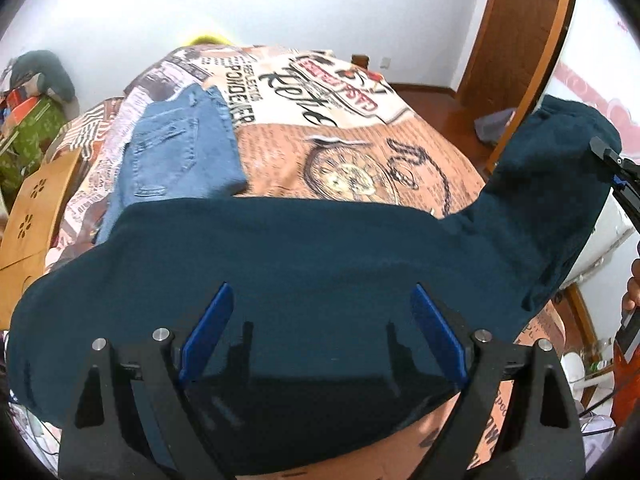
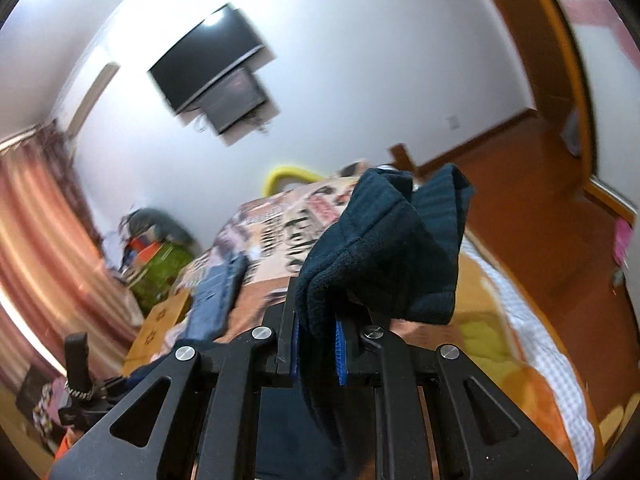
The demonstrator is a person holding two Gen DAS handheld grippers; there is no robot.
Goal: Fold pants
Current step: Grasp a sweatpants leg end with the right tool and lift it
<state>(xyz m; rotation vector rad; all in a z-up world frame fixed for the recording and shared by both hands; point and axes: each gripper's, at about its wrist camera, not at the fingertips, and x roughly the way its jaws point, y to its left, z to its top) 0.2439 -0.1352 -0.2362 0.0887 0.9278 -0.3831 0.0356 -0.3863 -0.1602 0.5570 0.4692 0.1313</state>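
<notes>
From the left wrist view, we see our left claw (image 1: 322, 320) with its blue pads (image 1: 208, 330) spread wide apart, nothing pressed between them. The dark teal pants (image 1: 280, 264) lie draped across the bed (image 1: 360, 148) directly beneath and ahead of the claw, a soft knit mass with a smooth curved upper edge. One end of the fabric rises at the right, up to the right claw (image 1: 612, 160), which shows only as a black tip at the picture's edge. Beyond the pants the printed bedspread lies mostly bare, leaving open room toward the far edge. A folded pair of blue jeans (image 1: 180, 152), stiff denim with visible pockets, sits at the bed's left side, apart from the teal pants. A wooden door frame (image 1: 516, 40) curves up at the right.

From the right wrist view, we see our right claw (image 2: 320, 344) clamped together on a bunched fold of the dark teal pants (image 2: 380, 248), ribbed cuff fabric sticking up above the pads. The view is blurred. A dark screen (image 2: 208, 68) hangs on the white wall, and the wooden floor (image 2: 520, 220) lies open beside the bed.
</notes>
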